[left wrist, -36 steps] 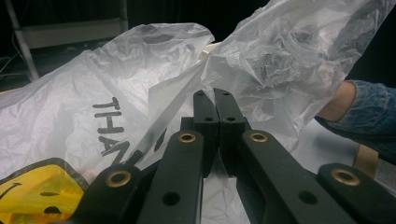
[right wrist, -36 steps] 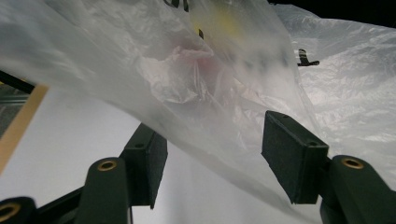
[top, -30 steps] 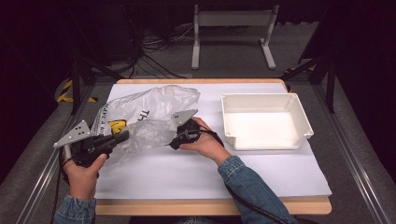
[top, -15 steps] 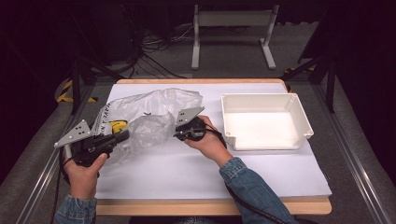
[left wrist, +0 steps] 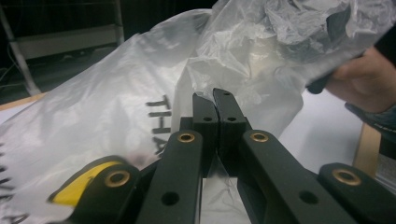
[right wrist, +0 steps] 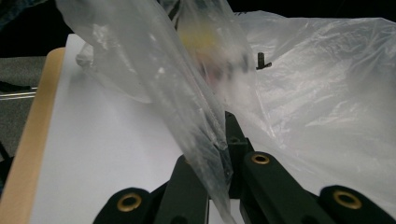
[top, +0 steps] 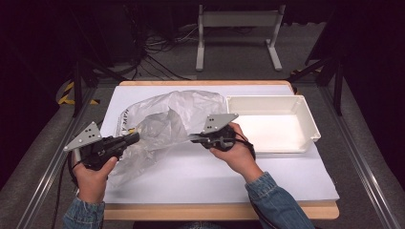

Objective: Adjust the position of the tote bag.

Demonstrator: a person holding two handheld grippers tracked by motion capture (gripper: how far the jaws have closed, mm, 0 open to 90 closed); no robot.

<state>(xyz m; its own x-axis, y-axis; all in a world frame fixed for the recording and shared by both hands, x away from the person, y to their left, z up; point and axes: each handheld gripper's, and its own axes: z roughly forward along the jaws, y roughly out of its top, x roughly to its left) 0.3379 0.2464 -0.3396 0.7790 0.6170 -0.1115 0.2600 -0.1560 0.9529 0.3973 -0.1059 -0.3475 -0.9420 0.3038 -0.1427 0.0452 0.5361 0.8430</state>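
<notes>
Left gripper (top: 130,139) held level at near left, jaws clamped on the plastic bag (top: 167,119). Right gripper (top: 193,137) level at centre, pointing left, jaws just closed and pinching the bag film. One bag, lifted between the two at left-centre. One white tray (top: 305,121) far right. Something yellow in the bag, blurred.
</notes>
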